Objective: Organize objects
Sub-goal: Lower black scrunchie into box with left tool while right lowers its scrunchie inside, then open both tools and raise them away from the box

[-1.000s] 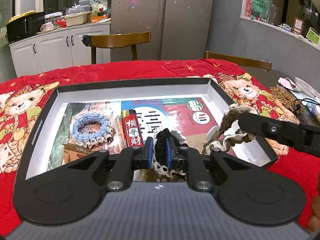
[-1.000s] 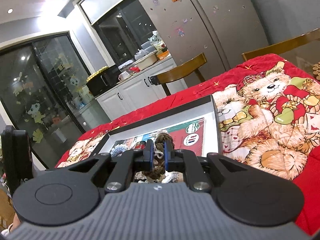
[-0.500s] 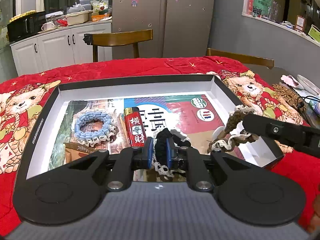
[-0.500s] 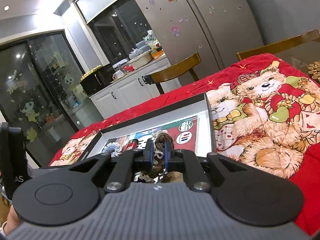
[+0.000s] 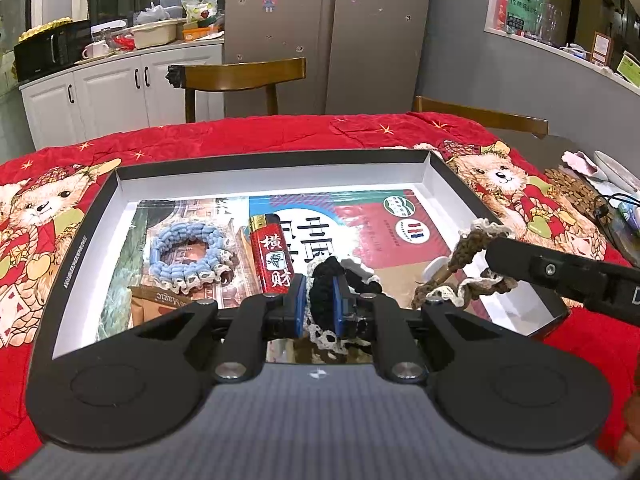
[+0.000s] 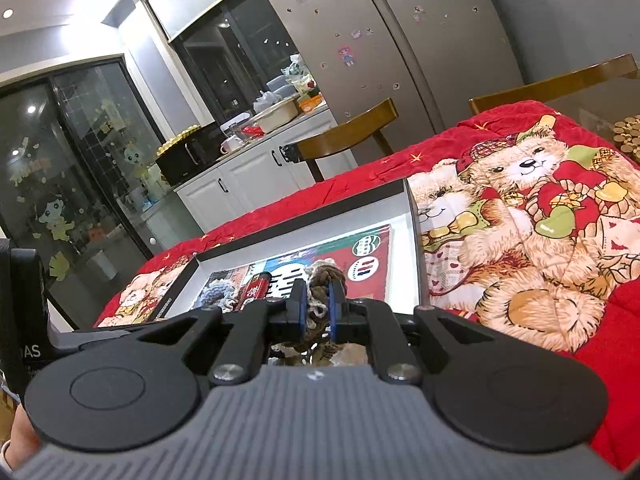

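Note:
A shallow black-rimmed box (image 5: 276, 160) lies on the red bear quilt, lined with printed paper. Inside lie a blue crocheted scrunchie (image 5: 188, 254) and a red lighter (image 5: 272, 258). My left gripper (image 5: 318, 298) is shut on a black scrunchie (image 5: 320, 280) with white lace, low over the box's near middle. My right gripper (image 6: 318, 308) is shut on a brown scrunchie (image 6: 324, 280) with cream lace; in the left wrist view that brown scrunchie (image 5: 466, 246) hangs above the box's right near corner. A small white cap (image 5: 436, 270) sits below it.
The box (image 6: 412, 240) also shows in the right wrist view with quilt (image 6: 520, 220) to its right. Wooden chairs (image 5: 244, 76) stand behind the table. A pile of brown pieces (image 5: 572, 190) and cables lie at the table's far right edge.
Both grippers keep their scrunchies. The left gripper has risen and drawn back slightly; the right gripper with the brown scrunchie has lifted a little and tilted.

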`<state>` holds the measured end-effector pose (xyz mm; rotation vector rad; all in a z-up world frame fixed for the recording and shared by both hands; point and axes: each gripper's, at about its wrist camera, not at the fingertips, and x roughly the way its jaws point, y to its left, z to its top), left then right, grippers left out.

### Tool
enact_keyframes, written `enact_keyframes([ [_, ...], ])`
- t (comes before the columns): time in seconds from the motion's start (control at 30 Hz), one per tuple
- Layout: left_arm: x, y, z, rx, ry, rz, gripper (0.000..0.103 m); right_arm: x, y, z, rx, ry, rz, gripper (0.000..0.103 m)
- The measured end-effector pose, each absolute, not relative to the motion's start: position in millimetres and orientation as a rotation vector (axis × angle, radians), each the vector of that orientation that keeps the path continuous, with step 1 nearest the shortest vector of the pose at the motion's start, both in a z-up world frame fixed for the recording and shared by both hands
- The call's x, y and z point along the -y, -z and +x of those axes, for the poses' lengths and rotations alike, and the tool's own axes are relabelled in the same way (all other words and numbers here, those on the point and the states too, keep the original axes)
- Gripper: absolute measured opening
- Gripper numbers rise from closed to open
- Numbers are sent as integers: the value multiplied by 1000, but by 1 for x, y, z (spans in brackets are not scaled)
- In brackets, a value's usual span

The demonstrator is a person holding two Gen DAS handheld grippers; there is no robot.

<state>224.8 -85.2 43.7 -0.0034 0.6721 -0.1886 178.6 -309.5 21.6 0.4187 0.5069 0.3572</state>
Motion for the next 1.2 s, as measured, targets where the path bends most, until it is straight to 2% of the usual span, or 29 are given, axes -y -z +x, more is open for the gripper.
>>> enact_keyframes([
  [0.23,86,-43,225,-670,183,3,17,311,-21,181,-528,-355,424,14],
  [0.4,83,-46,228,-696,185,-4,17,313,-17,184,-561,-378,459,22],
  [0.47,82,-49,229,-705,190,-5,20,316,-17,185,-572,-395,488,23],
  [0.5,80,-51,229,-700,188,-8,23,317,-17,185,-574,-400,500,25],
  [0.57,75,-57,227,-674,161,-17,37,318,-18,184,-570,-407,514,36],
  [0.67,67,-67,225,-638,119,-26,51,318,-23,181,-561,-422,510,48],
  [0.8,53,-81,224,-614,106,-64,52,316,-31,176,-550,-451,502,66],
  [0.97,37,-96,222,-591,85,-117,52,317,-47,165,-501,-451,456,77],
  [1.2,32,-114,210,-545,79,-127,52,319,-75,151,-384,-393,379,86],
])
